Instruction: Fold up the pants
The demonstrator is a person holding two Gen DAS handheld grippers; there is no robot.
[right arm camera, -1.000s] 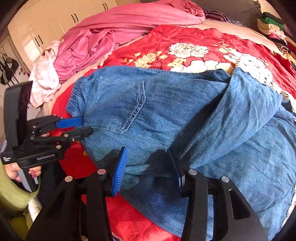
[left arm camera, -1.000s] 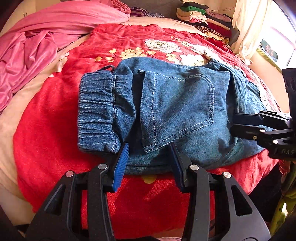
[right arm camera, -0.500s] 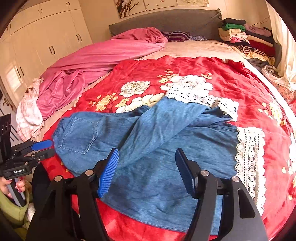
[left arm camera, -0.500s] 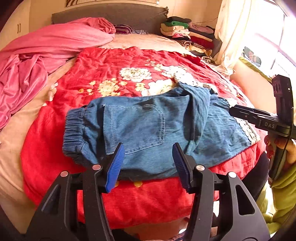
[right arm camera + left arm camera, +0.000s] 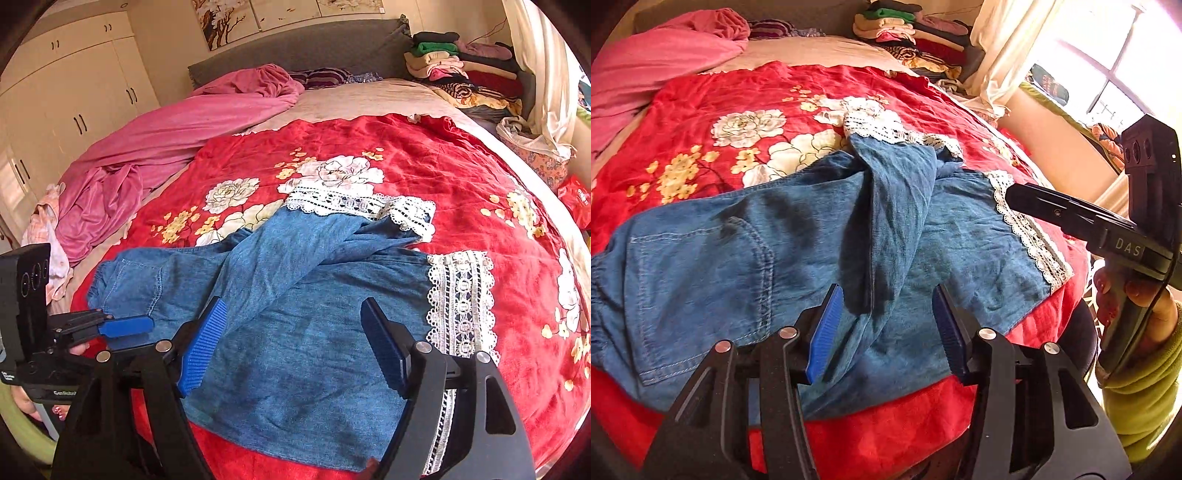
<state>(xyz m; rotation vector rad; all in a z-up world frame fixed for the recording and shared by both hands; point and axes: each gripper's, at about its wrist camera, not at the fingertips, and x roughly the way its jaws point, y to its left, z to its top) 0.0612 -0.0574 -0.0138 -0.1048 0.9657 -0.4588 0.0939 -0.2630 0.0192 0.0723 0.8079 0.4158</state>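
Blue denim pants [image 5: 701,266] lie spread on the red floral bedspread [image 5: 746,92], waistband to the left and both lace-trimmed legs to the right. One leg [image 5: 314,236] crosses slantwise over the other, its lace hem [image 5: 354,206] partly turned up. My left gripper [image 5: 886,295] hovers over the pants' near edge with its jaws closing and nothing pressed between them. Farther right, my right gripper [image 5: 293,306] hangs above the lower leg, its jaws opening and empty. Each gripper also shows in the other's view: the right gripper [image 5: 1071,218] and the left gripper [image 5: 125,326].
A pink blanket [image 5: 166,140] is heaped along the bed's left side. Stacked folded clothes [image 5: 461,70] sit at the far right by the grey headboard [image 5: 295,62]. A curtain [image 5: 1004,48] and a window are to the right, wardrobes [image 5: 74,92] to the left. A green-sleeved hand [image 5: 1137,302] holds the right gripper.
Both grippers have drawn back and up from the pants' near edge, and the right one's jaws stand wider. The pants' legs now lie spread out to the right instead of bunched.
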